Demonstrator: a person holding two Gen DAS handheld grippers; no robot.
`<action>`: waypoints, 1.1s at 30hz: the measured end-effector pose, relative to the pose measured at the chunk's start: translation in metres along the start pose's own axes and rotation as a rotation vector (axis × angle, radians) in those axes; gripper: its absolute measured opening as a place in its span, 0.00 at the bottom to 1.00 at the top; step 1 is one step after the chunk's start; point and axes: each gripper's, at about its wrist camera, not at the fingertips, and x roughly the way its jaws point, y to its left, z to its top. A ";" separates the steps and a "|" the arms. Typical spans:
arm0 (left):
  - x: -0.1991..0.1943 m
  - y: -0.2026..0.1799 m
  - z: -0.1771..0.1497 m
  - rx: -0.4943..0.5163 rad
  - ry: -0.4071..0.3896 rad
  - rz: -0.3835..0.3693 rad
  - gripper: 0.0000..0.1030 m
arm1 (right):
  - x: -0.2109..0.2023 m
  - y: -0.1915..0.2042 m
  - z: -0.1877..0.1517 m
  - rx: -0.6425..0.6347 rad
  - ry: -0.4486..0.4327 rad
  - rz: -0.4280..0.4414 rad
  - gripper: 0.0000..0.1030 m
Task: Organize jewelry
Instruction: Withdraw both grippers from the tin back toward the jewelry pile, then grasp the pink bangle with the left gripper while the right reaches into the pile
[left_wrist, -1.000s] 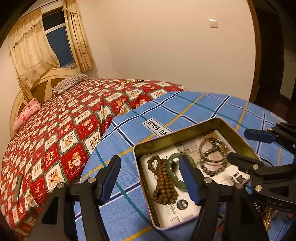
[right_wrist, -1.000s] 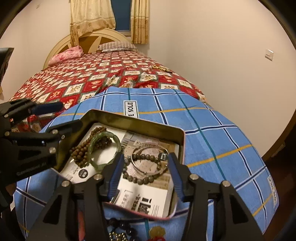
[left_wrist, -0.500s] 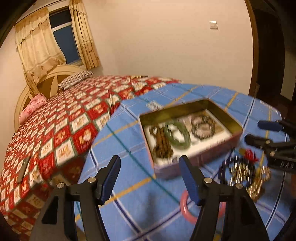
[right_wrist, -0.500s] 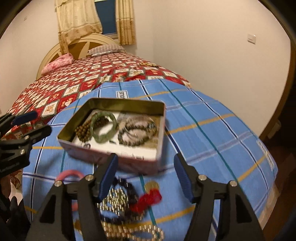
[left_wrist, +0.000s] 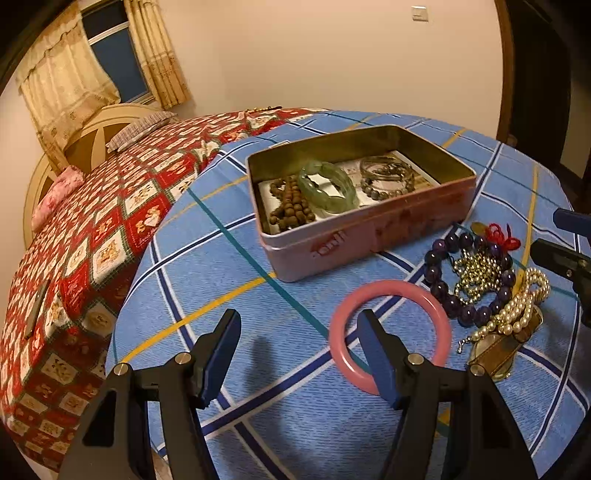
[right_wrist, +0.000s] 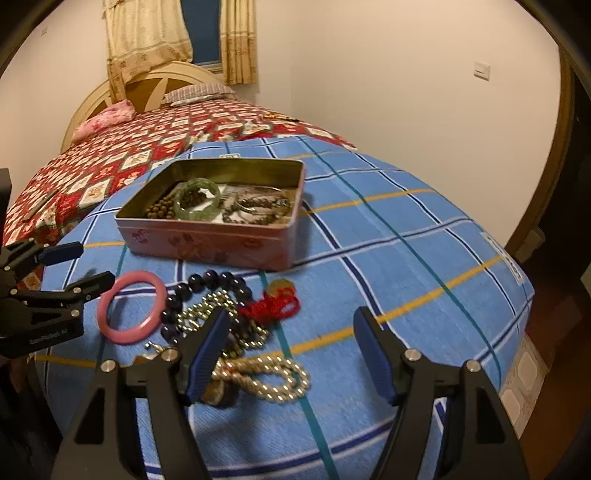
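A pink tin (left_wrist: 369, 236) (right_wrist: 207, 243) stands on the blue checked cloth. In it lie a brown bead bracelet (left_wrist: 288, 206), a green bangle (left_wrist: 327, 186) and a grey bead bracelet (left_wrist: 388, 177). In front of it lie a pink bangle (left_wrist: 391, 286) (right_wrist: 105, 325), purple beads (left_wrist: 437, 288), a gold chain (left_wrist: 476, 273), a red knot charm (right_wrist: 273, 306) and pearls (right_wrist: 273, 380). My left gripper (left_wrist: 297, 321) hovers open and empty, its right finger over the pink bangle. My right gripper (right_wrist: 291, 314) is opening over the pile, holding nothing.
The blue checked cloth (left_wrist: 221, 295) covers a rounded surface that drops off at the near and right sides. A bed with a red patterned quilt (left_wrist: 92, 221) adjoins it on the left. A dark flat item (left_wrist: 35, 314) lies on the quilt.
Both grippers pulled back from above the tin to the near side and sank. The loose jewelry came into view. The right jaws spread wider.
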 end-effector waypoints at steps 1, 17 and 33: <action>0.003 -0.002 -0.001 0.005 0.007 0.003 0.64 | 0.000 -0.001 -0.002 0.004 0.002 -0.003 0.72; 0.016 0.001 -0.004 -0.009 0.020 -0.034 0.43 | 0.007 -0.002 -0.015 0.019 0.024 -0.018 0.72; 0.006 0.011 -0.005 -0.034 0.002 -0.067 0.09 | 0.009 0.003 -0.006 0.014 0.015 0.017 0.66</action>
